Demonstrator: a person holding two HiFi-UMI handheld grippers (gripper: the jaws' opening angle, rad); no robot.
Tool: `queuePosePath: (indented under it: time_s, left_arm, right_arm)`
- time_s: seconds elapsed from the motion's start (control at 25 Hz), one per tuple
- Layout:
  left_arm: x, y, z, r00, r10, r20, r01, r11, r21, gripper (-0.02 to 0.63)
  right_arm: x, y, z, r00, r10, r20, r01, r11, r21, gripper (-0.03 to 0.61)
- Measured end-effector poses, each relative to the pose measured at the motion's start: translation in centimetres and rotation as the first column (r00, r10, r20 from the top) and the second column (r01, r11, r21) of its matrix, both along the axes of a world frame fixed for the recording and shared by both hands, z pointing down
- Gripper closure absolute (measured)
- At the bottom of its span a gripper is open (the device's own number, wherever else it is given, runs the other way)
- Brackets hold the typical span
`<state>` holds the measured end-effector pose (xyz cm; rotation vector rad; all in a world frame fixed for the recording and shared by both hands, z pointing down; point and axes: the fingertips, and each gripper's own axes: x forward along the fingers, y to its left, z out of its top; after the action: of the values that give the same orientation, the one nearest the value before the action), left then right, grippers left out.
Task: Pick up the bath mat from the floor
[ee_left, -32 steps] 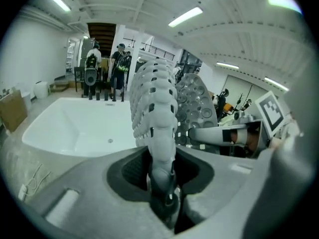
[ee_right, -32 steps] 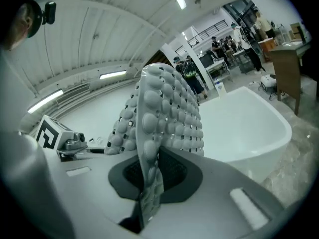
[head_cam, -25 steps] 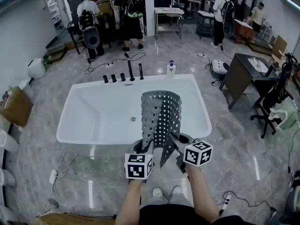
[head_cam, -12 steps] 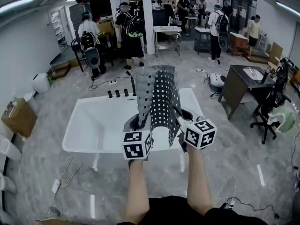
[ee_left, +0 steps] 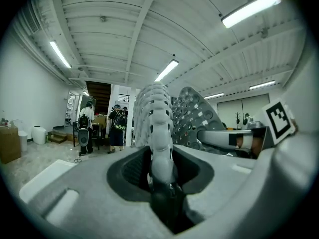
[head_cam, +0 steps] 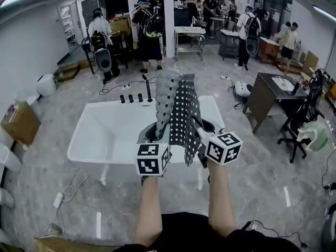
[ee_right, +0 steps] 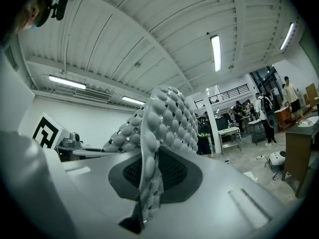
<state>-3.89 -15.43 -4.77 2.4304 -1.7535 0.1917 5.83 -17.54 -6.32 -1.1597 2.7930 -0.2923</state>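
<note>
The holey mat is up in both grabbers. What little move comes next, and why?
Probably keep both grips tight and ease the bath mat forward over the bathtub. The left gripper and right gripper each pinch one edge, the mat is clear of the floor, and the bathtub lies just ahead.

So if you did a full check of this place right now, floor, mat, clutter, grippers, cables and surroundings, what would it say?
Surface: grey marble-look floor with a white bathtub standing on it.
Job's things: perforated bath mat is off the floor, standing up curled from the grippers.
Clutter: cardboard box at left; black taps on the tub's far rim.
Grippers: left gripper and right gripper side by side, fingers shut on an edge of the mat.
Cables: black cable on the floor behind the tub.
Surroundings: desk and office chair at right; people standing at the back.
</note>
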Motion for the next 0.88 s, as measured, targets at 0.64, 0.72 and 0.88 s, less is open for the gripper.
queuePosePath:
  time_s: [0.64, 0.72, 0.88]
  left_arm:
    - [0.47, -0.37, -0.27, 1.0, 0.012, -0.016, -0.012, 1.0, 0.012, 0.5]
    - [0.26, -0.22, -0.25, 1.0, 0.011, -0.017, -0.011, 1.0, 0.014, 0.499]
    - [0.49, 0.24, 0.43, 1.0, 0.008, -0.018, -0.007, 1.0, 0.017, 0.499]
  right_arm:
    - [0.55, -0.46, 0.04, 1.0, 0.001, -0.013, -0.001, 1.0, 0.007, 0.555]
    - [0.35, -0.27, 0.01, 1.0, 0.001, -0.014, -0.001, 1.0, 0.009, 0.555]
    - [0.65, 0.23, 0.53, 1.0, -0.001, -0.014, 0.001, 1.0, 0.015, 0.555]
